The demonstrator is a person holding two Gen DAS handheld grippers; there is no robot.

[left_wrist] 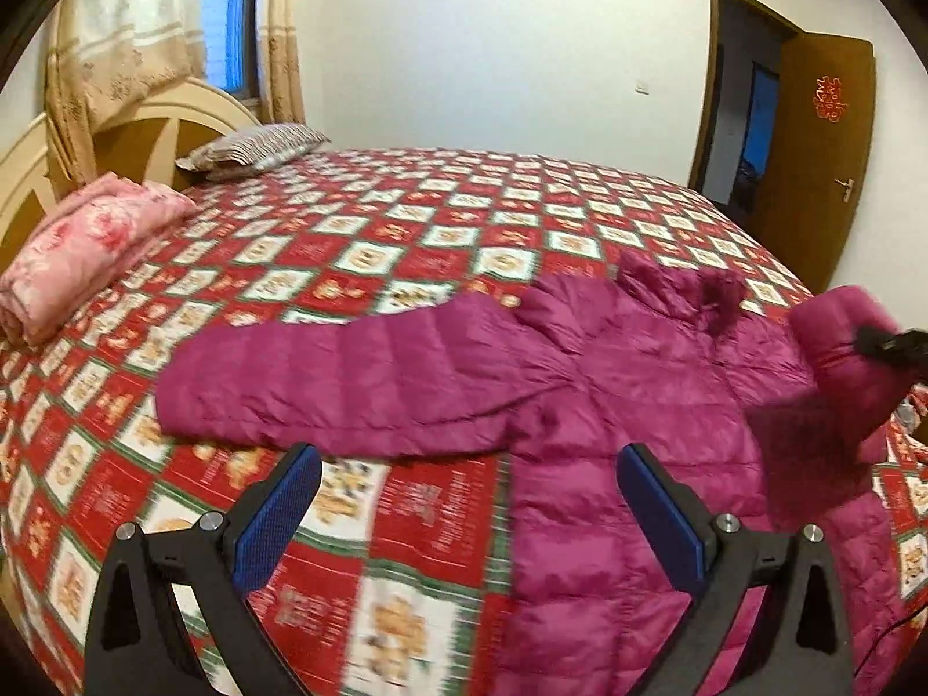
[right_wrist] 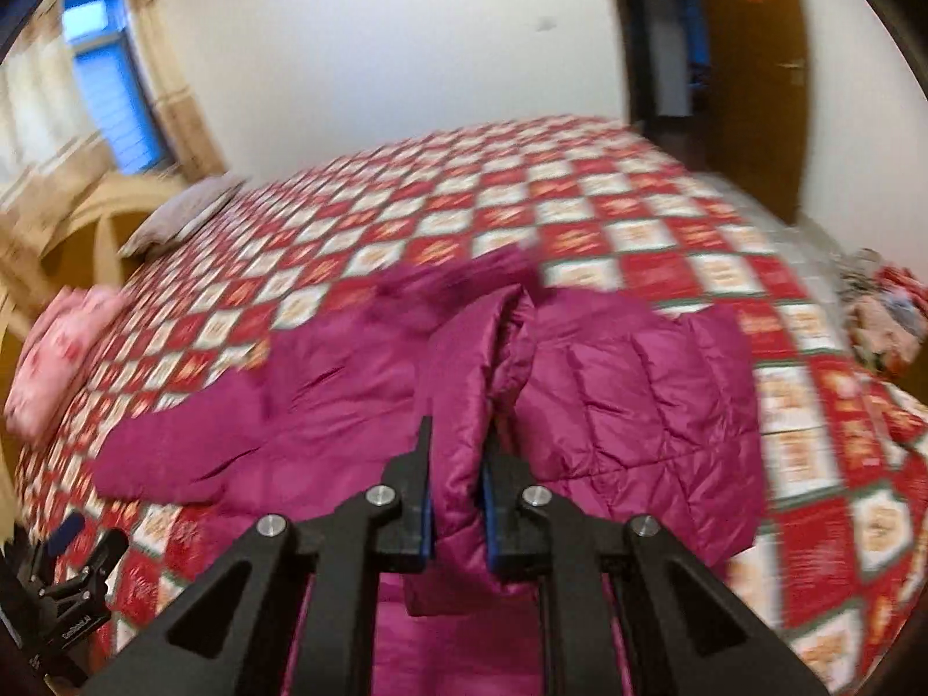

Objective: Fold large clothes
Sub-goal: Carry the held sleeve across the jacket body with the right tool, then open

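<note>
A magenta puffer jacket [left_wrist: 580, 394] lies spread on the red and white patterned bedspread [left_wrist: 359, 243]. One sleeve [left_wrist: 325, 383] stretches flat to the left. My left gripper [left_wrist: 467, 458] hangs open above the jacket's near edge, its blue pads wide apart with nothing between them. My right gripper [right_wrist: 458, 441] is shut on a fold of the jacket's other sleeve [right_wrist: 464, 383], lifted off the bed. From the left wrist view that raised sleeve [left_wrist: 835, 359] shows at the right edge, pinched by the right gripper's black fingertips [left_wrist: 881, 342].
A folded pink blanket [left_wrist: 87, 249] and a striped pillow [left_wrist: 255, 148] lie by the headboard [left_wrist: 174, 116] at the far left. An open brown door [left_wrist: 823, 162] stands at the far right. A heap of clothes [right_wrist: 881, 313] sits beyond the bed's right edge.
</note>
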